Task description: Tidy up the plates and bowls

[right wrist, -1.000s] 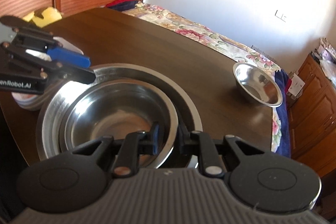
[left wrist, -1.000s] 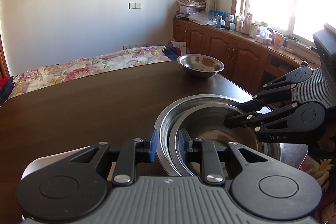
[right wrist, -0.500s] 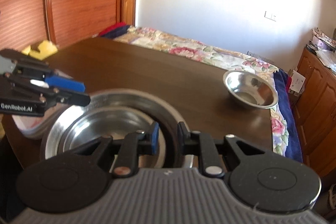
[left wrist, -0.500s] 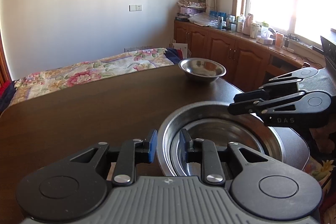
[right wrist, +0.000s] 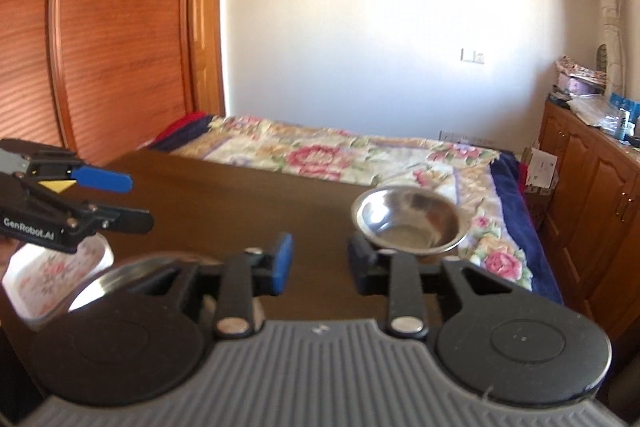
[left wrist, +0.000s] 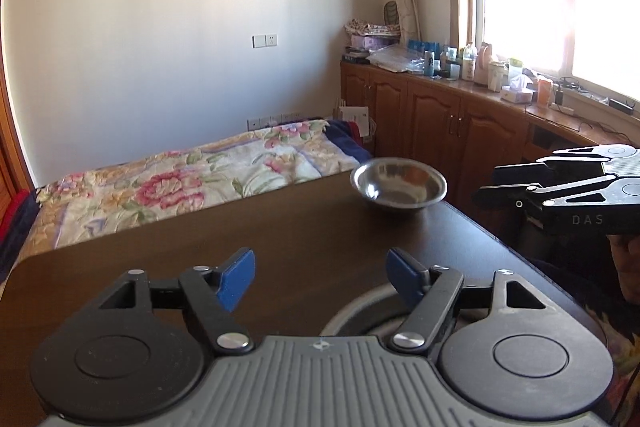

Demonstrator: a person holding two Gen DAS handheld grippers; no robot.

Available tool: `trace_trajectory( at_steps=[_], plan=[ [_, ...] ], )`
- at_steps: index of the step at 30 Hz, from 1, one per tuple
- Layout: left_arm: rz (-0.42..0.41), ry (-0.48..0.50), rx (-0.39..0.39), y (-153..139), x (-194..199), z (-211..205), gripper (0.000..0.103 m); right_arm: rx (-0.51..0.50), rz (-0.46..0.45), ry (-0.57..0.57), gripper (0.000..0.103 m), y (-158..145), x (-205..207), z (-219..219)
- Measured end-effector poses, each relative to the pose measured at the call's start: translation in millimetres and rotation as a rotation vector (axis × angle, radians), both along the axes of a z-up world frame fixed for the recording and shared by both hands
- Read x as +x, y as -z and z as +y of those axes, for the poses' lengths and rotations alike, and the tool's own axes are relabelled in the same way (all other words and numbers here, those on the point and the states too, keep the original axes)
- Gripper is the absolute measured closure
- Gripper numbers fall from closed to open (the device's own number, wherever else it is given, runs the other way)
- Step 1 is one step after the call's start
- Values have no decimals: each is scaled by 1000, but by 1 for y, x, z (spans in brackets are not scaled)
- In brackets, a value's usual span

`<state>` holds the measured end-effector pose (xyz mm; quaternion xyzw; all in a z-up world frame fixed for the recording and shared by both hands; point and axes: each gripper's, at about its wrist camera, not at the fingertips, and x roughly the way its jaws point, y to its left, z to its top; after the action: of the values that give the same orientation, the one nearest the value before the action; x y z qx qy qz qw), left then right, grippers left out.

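Now the left gripper point(left wrist: 320, 277), its jaws just sprung wide and empty, hovers over the nested steel bowls point(left wrist: 360, 311) at the dark wooden table's point(left wrist: 200, 247) near edge. Ahead and rightward sits the small round steel bowl point(right wrist: 408, 223), likely next; the right gripper point(right wrist: 318, 263), also just opened with nothing between its jaws, is nearer. A floral bed point(right wrist: 340, 151) lies beyond.

dark wood table point(left wrist: 320, 227), sm steel bowl point(left wrist: 399, 185), nested bowls point(right wrist: 120, 275), floral dish point(right wrist: 56, 267)

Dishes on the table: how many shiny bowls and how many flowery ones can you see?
Shiny steel bowls: 2 (small bowl, big bowl)
Flowery white dish: 1
Total: 3
Anything nested inside the big bowl is hidden.
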<state>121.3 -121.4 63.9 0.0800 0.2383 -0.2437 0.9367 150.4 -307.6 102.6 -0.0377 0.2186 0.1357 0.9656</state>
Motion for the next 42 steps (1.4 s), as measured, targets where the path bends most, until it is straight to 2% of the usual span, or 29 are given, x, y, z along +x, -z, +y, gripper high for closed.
trace_trajectory(
  at_steps=[3, 5, 8, 11, 13, 21, 24, 25, 27, 32, 35, 42],
  plan=[
    [-11, 3, -2, -4, 11, -8, 16, 6, -18, 15, 56, -2, 8, -13],
    [-16, 7, -5, -7, 17, -14, 12, 11, -30, 30, 35, -2, 14, -21],
    [-14, 10, -9, -11, 30, -24, 9, 14, -51, 49, 17, -2, 24, -31],
    [-12, 19, -10, -14, 42, -34, 8, 25, -57, 52, 7, -1, 35, -41],
    [-10, 31, -3, -15, 50, -42, 8, 35, -61, 57, 5, 0, 41, -46],
    [29, 54, -2, -11, 87, -68, 10, 38, -43, 97, 4, 17, 74, -65],
    [35, 62, 12, -5, 99, -76, 17, 59, -26, 94, 5, 25, 86, -72],
    [42, 61, 20, -3, 104, -80, 23, 65, -21, 92, 6, 27, 88, -73],
    [57, 64, 32, 3, 112, -85, 29, 70, -12, 95, 10, 32, 94, -76],
    [106, 72, 50, 14, 132, -98, 44, 76, 22, 102, 25, 44, 104, -80],
    [138, 82, 63, 19, 143, -107, 48, 82, 42, 109, 32, 49, 107, -82],
    [250, 94, 57, 36, 167, -120, 53, 122, 87, 117, 36, 59, 114, -90]
  ],
)
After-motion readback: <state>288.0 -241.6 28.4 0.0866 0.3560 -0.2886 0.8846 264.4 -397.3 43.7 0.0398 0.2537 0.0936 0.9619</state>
